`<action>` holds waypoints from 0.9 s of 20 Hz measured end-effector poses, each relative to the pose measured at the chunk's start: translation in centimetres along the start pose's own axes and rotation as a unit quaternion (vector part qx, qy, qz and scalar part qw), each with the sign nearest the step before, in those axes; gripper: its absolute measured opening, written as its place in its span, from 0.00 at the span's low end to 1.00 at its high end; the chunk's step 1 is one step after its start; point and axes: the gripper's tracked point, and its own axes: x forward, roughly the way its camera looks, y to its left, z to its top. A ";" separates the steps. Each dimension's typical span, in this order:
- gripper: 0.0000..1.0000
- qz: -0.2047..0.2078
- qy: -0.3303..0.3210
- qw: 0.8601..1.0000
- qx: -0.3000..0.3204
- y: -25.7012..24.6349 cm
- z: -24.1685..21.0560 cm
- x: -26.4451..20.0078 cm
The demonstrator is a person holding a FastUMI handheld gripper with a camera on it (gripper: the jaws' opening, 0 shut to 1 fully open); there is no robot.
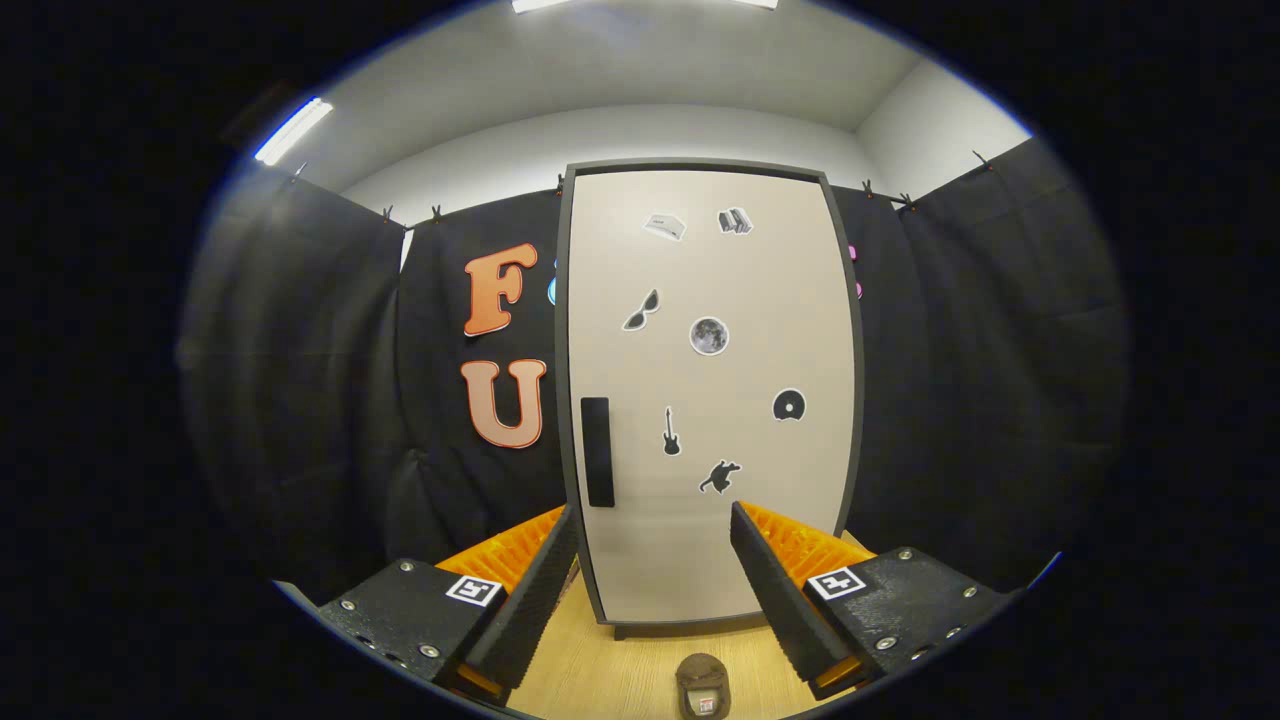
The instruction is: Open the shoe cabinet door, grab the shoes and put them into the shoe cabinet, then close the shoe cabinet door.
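Right now the gripper (655,575) hangs with its fingers wide apart and nothing between them, pointed at the shoe cabinet (710,400) standing upright on the bench (600,670) straight ahead. Cabinet door (720,520) is closed, flat pale panel in a dark frame, small stickers scattered over it. Dark vertical handle (597,451) sits on the door's left side, lower half, just beyond the left fingertip. One shoe (703,685), brownish and soft-looking, lies on the bench between the fingers, nearer the camera than the cabinet, only partly in view.

Handling guess: door is stiff and light, likely swings on the right edge, so take the handle and pull outward; smooth panel offers no other grip. Handle may be a recess rather than a bar, cannot tell. Shoe looks light and squashy, so it should deform under pinch; grab the rim of the opening or the heel, not the toe. First step, door opening, not yet begun.
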 end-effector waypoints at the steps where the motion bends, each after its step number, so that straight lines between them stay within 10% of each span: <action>1: 0.96 0.009 -0.001 1.000 0.001 0.6 0.1 1.2; 18: 0.95 0.042 0.010 0.999 -0.018 6.3 -0.6 16.6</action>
